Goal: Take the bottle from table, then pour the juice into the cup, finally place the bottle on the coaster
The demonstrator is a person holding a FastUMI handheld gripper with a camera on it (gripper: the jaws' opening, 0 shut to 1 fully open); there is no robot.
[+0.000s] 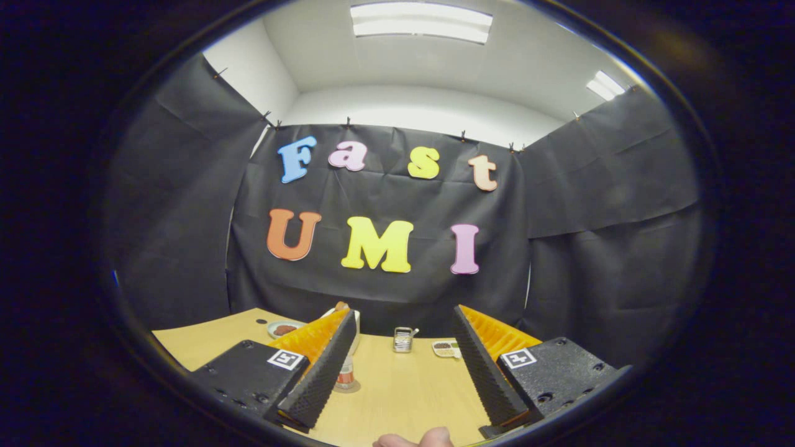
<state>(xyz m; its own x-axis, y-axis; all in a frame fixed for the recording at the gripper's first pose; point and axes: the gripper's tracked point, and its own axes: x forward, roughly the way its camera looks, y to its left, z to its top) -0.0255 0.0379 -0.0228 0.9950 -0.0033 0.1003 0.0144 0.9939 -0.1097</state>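
This is a recording booth set up inside a plain room, a lab or office space rather than a home. Black cloth (385, 205) is clipped up as walls at the far side, left and right, and above it show a white wall (410, 115), a white ceiling and strip lights (421, 22). A light wooden table (397, 391) stands in the booth with a few small props near its far edge: a dish (284, 329), a small metal rack (403, 339) and a tray (446, 349).
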